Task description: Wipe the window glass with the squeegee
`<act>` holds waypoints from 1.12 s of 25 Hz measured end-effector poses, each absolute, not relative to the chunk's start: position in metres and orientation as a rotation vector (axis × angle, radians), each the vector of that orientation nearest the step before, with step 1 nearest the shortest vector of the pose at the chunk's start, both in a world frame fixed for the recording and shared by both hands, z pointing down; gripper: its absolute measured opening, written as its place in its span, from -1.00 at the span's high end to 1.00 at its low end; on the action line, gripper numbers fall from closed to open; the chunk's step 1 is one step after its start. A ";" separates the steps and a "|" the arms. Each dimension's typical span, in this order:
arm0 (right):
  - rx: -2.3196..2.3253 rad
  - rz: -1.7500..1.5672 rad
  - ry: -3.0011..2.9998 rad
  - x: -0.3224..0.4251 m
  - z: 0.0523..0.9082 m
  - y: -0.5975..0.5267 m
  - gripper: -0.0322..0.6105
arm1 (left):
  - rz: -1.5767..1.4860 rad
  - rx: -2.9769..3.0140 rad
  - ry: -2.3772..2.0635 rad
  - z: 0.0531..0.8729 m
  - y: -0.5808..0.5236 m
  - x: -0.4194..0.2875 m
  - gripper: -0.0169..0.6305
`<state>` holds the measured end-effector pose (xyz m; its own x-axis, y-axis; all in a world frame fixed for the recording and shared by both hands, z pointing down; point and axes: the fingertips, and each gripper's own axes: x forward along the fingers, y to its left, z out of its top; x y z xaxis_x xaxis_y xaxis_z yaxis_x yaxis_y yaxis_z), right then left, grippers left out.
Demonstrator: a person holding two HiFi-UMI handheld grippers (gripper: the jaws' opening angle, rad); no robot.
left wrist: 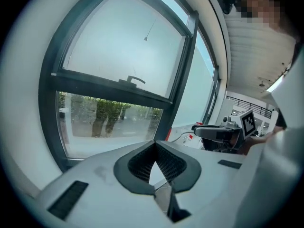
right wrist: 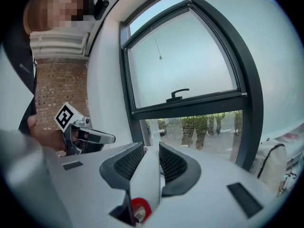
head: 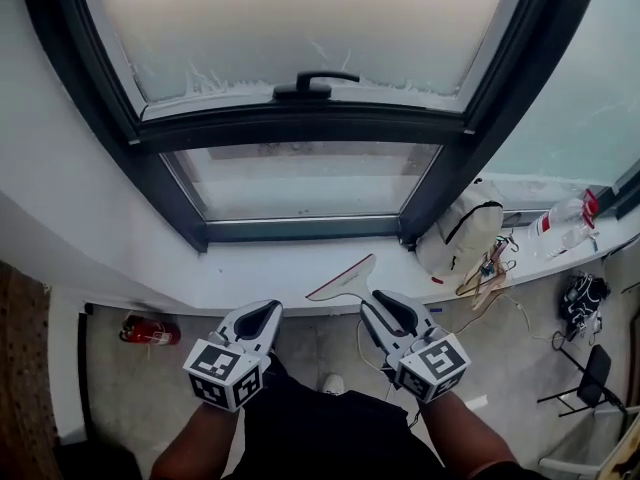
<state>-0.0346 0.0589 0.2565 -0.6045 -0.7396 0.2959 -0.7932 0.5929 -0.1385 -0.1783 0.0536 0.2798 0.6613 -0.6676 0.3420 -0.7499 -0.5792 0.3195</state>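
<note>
the right gripper [right wrist: 151, 148] has its jaws clamped on the white handle of the squeegee [right wrist: 147, 179], whose red end shows at the root of the jaws; in the head view the right gripper [head: 372, 302] hangs just in front of the window sill [head: 250, 268], and the squeegee [head: 345, 279] slants up from it over the sill's edge, its red-edged blade short of the glass; the left gripper [head: 272, 308] hangs beside it, level with it, and in its own view the left gripper [left wrist: 155, 145] has its jaw tips together with nothing between them; beyond the sill stands the clear lower pane [head: 300, 180], above it a frosted upper pane [head: 300, 28] with a black handle [head: 312, 85]; a white bag [head: 465, 233] sits on the sill to the right; a red fire extinguisher [head: 150, 333] lies on the floor to the left.
</note>
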 end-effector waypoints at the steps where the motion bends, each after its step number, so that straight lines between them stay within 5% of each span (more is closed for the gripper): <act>1: 1.272 0.381 -2.620 -0.030 0.255 0.068 0.61 | 0.262 2.432 -1.116 0.281 0.065 -0.174 0.95; 12: 1.285 0.402 -2.660 -0.033 0.231 0.120 0.61 | 0.326 2.463 -1.143 0.258 0.108 -0.169 0.95; 28: 1.344 0.378 -2.663 -0.140 0.214 0.156 0.61 | 0.301 2.482 -1.131 0.259 0.137 -0.279 0.95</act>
<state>-0.1400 0.1558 0.2142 -0.5932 -0.7712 0.2310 -0.8050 0.5709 -0.1614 -0.2788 0.1373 0.2589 0.6502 -0.6742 0.3502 -0.7591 -0.5954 0.2631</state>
